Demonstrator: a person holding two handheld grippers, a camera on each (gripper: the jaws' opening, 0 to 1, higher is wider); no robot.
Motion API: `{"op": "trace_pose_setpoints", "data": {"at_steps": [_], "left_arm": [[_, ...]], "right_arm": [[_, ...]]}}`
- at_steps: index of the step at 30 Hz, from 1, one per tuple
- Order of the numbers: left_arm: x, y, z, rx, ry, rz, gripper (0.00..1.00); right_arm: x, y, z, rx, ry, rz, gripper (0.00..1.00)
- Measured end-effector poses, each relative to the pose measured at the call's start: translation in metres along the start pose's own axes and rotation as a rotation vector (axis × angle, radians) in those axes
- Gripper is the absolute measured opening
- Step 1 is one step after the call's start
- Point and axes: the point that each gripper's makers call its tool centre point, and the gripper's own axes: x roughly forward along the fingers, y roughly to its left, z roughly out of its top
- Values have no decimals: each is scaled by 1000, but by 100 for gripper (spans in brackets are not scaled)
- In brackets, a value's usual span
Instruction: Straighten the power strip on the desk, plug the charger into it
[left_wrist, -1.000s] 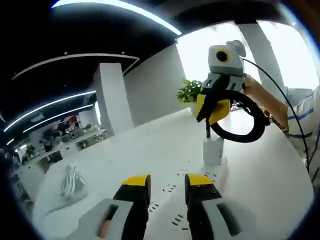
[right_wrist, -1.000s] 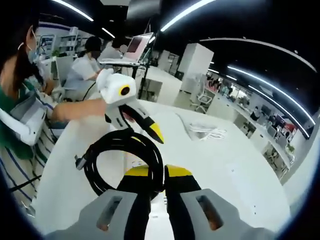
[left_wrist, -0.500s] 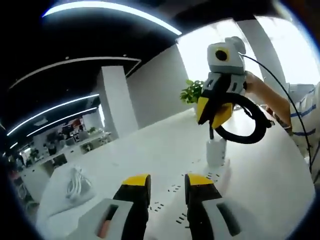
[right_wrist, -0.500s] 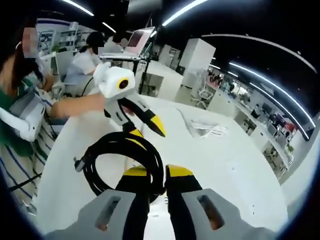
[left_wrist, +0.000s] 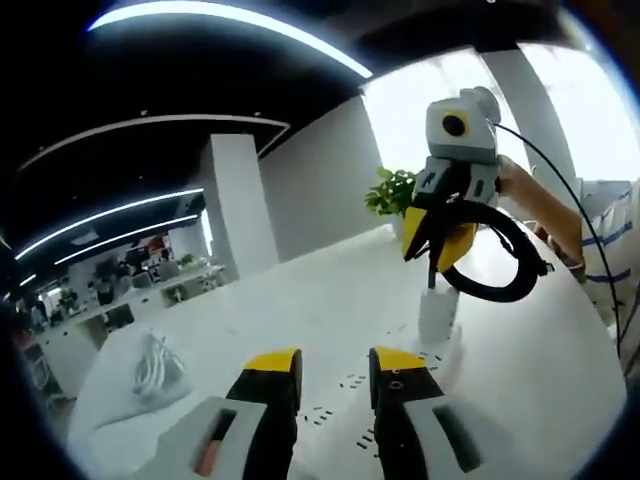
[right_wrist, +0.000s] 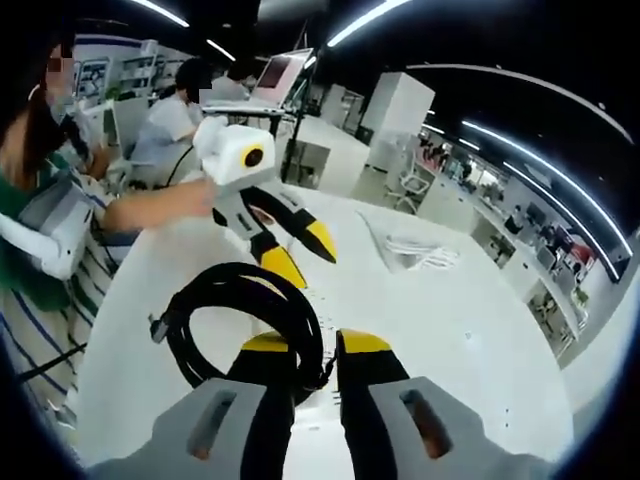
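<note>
Right tongs (right_wrist: 302, 350): yellow-tipped jaws clenched on a coiled black rubber cable (right_wrist: 235, 330), held above the white surface (right_wrist: 450, 330); in the left gripper view these tongs (left_wrist: 440, 235) hang high at the right with the black loop (left_wrist: 500, 255) drooping from them.
Left tongs (left_wrist: 335, 365): yellow-tipped jaws apart, nothing between them, low over the surface (left_wrist: 300, 310); in the right gripper view they (right_wrist: 300, 250) reach in from the left, tips spread, just beyond the coil.
White power strip (left_wrist: 437, 315): hanging upright below the black cable, its lower end at or just above the surface; whether it touches cannot be told.
Socket slots (left_wrist: 345, 381): small dark slits on a white face just ahead of the left tongs.
Bundled white cord (left_wrist: 155, 365): lying on the surface, well apart from the strip; also seen at (right_wrist: 415, 255).
Green potted plant (left_wrist: 390, 190): at the far edge of the surface.
Charger: cannot be made out.
</note>
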Motion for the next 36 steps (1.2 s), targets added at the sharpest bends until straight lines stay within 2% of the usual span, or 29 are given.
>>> {"op": "trace_pose_setpoints", "data": {"at_steps": [6, 17, 24, 27, 34, 36], "left_arm": [[0, 2, 0, 1, 5, -2, 27], [-4, -2, 1, 63, 27, 5, 27], [-7, 4, -3, 26, 31, 18, 27], [-9, 6, -1, 1, 22, 24, 27], [-14, 7, 3, 1, 6, 35, 27], [-15, 8, 4, -5, -1, 38, 27]], "right_arm": [[-2, 1, 0, -6, -7, 4, 15], [-7, 1, -4, -30, 1, -10, 16], [-6, 6, -4, -43, -9, 3, 17], [-6, 6, -4, -51, 3, 6, 17], [-5, 11, -4, -72, 39, 25, 18], [-5, 11, -9, -78, 76, 17, 22]]}}
